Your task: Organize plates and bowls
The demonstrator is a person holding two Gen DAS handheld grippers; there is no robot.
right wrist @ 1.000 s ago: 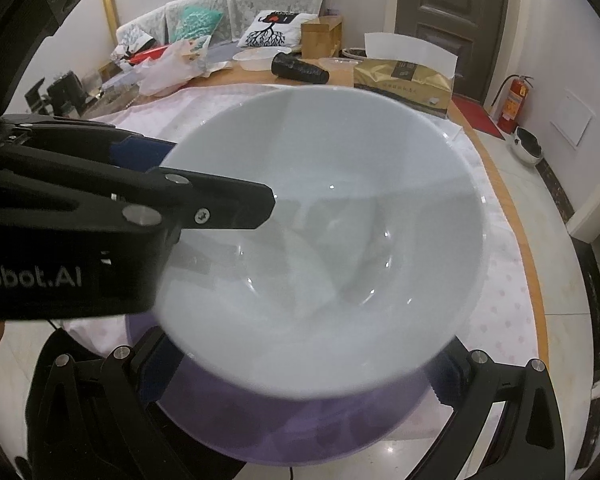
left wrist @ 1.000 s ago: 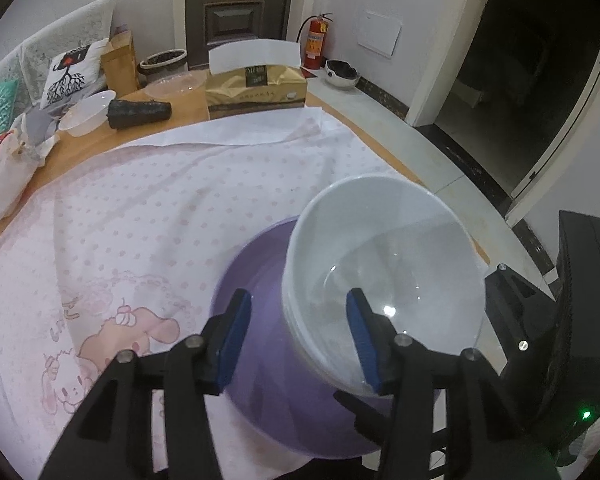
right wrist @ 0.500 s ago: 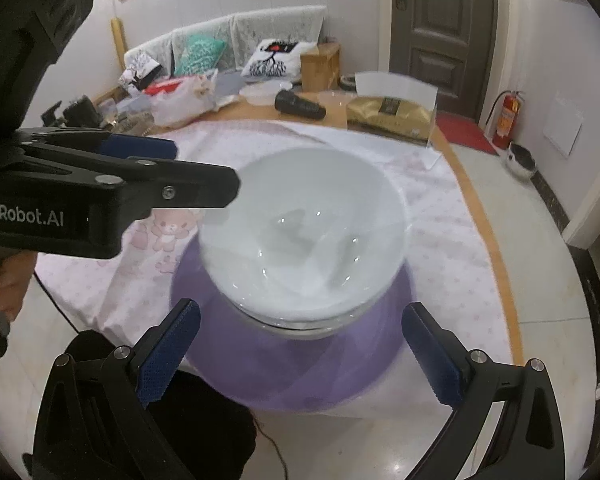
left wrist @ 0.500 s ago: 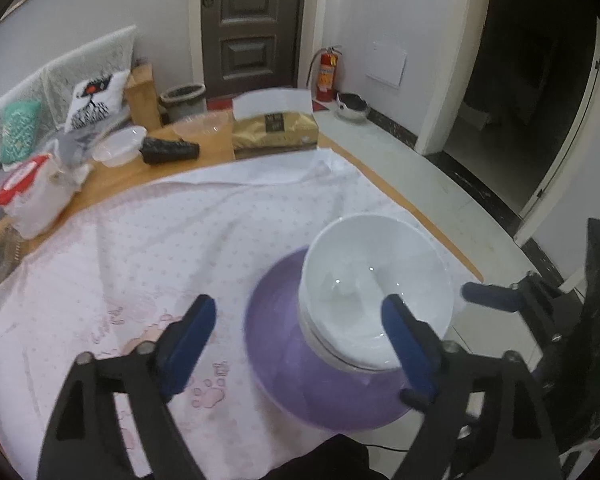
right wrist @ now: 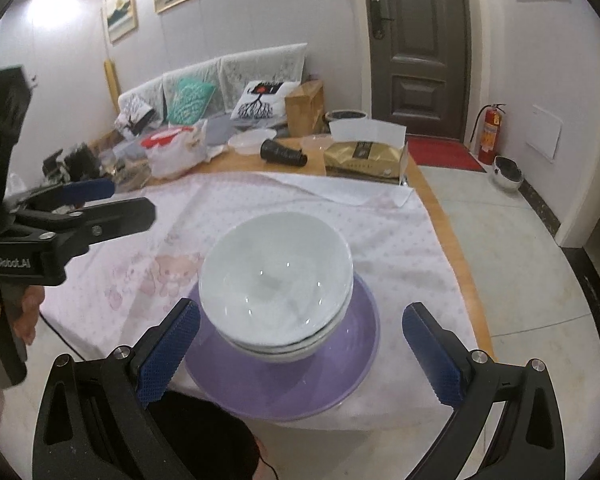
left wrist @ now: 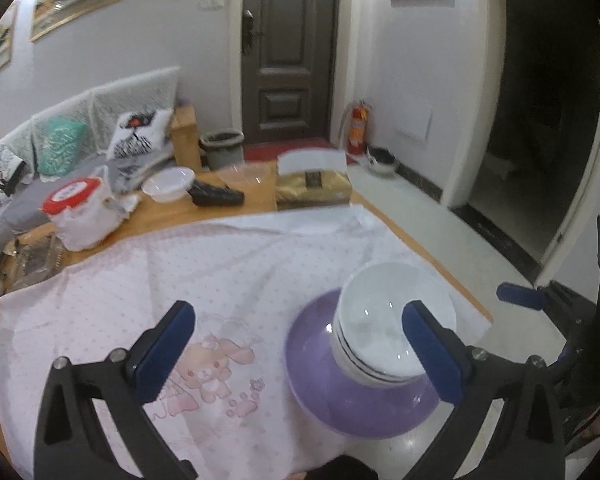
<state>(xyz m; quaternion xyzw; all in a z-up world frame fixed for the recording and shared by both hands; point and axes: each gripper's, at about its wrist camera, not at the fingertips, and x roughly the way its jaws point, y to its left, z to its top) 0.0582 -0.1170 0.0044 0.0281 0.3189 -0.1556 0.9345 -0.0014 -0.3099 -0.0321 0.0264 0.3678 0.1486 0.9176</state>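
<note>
A stack of white bowls [right wrist: 276, 280] stands on a purple plate [right wrist: 300, 384] at the near right corner of the table. It also shows in the left wrist view, bowls [left wrist: 392, 320] on the plate [left wrist: 340, 396]. My left gripper [left wrist: 300, 344] is open and empty, raised above the cloth to the left of the stack. My right gripper [right wrist: 300, 352] is open and empty, held back above the plate's near edge. The left gripper also shows at the left of the right wrist view [right wrist: 80, 208].
A pink dotted cloth [left wrist: 204, 280] covers the table. At the far end lie a gold tissue box [right wrist: 364, 156], a black cup on its side [right wrist: 282, 152], a clear container [left wrist: 168, 184] and a bagged tub [left wrist: 80, 212]. The floor drops off right of the table edge.
The bowl that was held up close now rests on the stack. Both grippers have opened wide and pulled up and back from the bowls.
</note>
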